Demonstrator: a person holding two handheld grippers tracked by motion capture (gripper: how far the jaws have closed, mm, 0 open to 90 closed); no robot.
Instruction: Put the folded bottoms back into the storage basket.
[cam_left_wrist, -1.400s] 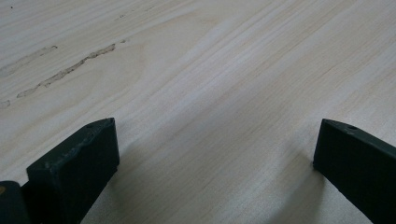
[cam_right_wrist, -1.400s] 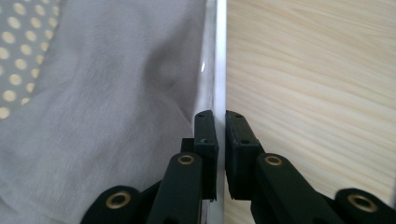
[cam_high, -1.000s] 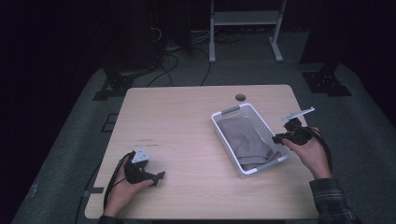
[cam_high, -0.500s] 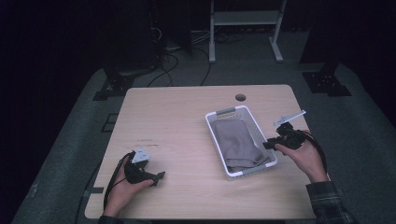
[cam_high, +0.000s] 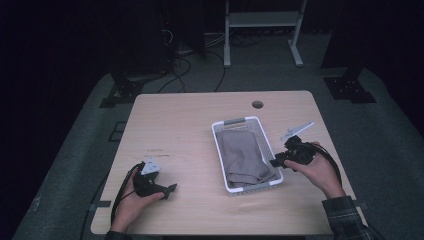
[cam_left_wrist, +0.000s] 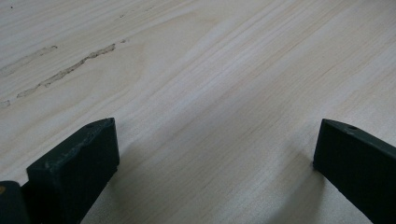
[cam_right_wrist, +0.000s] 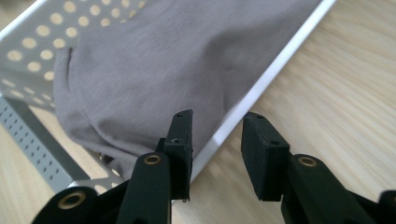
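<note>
A white perforated basket (cam_high: 218, 150) sits right of the table's middle, with a folded grey cloth (cam_high: 245, 155) inside it. My right gripper (cam_high: 276, 162) is at the basket's right rim near its front corner. In the right gripper view the right gripper (cam_right_wrist: 218, 119) straddles the white rim (cam_right_wrist: 280, 65). One jaw is over the cloth (cam_right_wrist: 163, 70), the other is outside, and a gap shows on both sides of the rim. My left gripper (cam_high: 170, 189) rests near the front left, and this left gripper (cam_left_wrist: 217, 128) stands wide open over bare wood.
A round cable hole (cam_high: 257, 104) is at the table's (cam_high: 185, 125) far edge. A scuffed streak (cam_left_wrist: 65, 72) marks the wood ahead of the left jaws. Beyond the table there is dark floor with cables and a white stand (cam_high: 260, 20).
The basket has slid left and turned nearly square to the table, with the right gripper moving along at its right rim. The left gripper has stayed put.
</note>
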